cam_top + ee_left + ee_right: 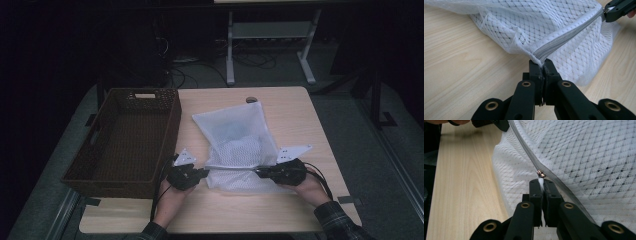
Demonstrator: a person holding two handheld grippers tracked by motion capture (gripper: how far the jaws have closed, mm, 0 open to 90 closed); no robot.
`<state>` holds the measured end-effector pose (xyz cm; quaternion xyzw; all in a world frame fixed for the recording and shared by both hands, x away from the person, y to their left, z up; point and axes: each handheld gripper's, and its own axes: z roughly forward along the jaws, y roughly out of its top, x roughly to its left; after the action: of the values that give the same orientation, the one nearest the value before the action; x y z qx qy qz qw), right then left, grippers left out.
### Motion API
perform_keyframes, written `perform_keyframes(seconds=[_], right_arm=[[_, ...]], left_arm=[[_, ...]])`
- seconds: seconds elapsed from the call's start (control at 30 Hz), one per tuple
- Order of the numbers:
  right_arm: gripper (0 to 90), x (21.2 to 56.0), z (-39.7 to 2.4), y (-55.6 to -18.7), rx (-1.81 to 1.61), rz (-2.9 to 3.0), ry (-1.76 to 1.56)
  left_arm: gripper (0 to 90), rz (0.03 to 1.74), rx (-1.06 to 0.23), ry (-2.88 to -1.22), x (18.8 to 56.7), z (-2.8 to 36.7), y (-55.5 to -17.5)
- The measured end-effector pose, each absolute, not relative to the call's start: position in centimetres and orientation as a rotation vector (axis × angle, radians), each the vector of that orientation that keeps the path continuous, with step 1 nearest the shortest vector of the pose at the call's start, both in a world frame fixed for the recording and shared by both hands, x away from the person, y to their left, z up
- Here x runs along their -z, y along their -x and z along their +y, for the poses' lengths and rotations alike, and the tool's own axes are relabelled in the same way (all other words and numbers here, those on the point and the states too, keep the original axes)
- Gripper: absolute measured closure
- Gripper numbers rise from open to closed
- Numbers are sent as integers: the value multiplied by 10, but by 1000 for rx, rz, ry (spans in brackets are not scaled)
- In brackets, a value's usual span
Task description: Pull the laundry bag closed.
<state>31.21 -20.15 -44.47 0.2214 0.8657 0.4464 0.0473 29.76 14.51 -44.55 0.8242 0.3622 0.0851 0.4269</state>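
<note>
A white mesh zip bag (235, 135) lies on the wooden table (300, 115), its grey zipper (564, 40) stretched along the near edge between both grippers. My left gripper (543, 62) is shut on the bag's corner at the zipper's end, at the bag's left (206, 171) in the high view. My right gripper (540, 182) is shut on the white pull tab just below the metal zipper slider (540, 173), at the bag's right (258, 171). Something pale shows through the mesh inside the bag.
An empty brown woven basket (125, 140) stands on the table's left side, close to my left hand. A dark round hole (251, 100) sits at the table's far edge. White desk legs (230, 50) and cables stand on the floor behind.
</note>
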Motion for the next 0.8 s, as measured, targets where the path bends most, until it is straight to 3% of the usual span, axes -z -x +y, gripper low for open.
perform_keyframes(seconds=[0.8], right_arm=[[862,444,-226,-315,-1339,2609,-754]], left_arm=[[885,933,-225,-2061,445,143,-301]])
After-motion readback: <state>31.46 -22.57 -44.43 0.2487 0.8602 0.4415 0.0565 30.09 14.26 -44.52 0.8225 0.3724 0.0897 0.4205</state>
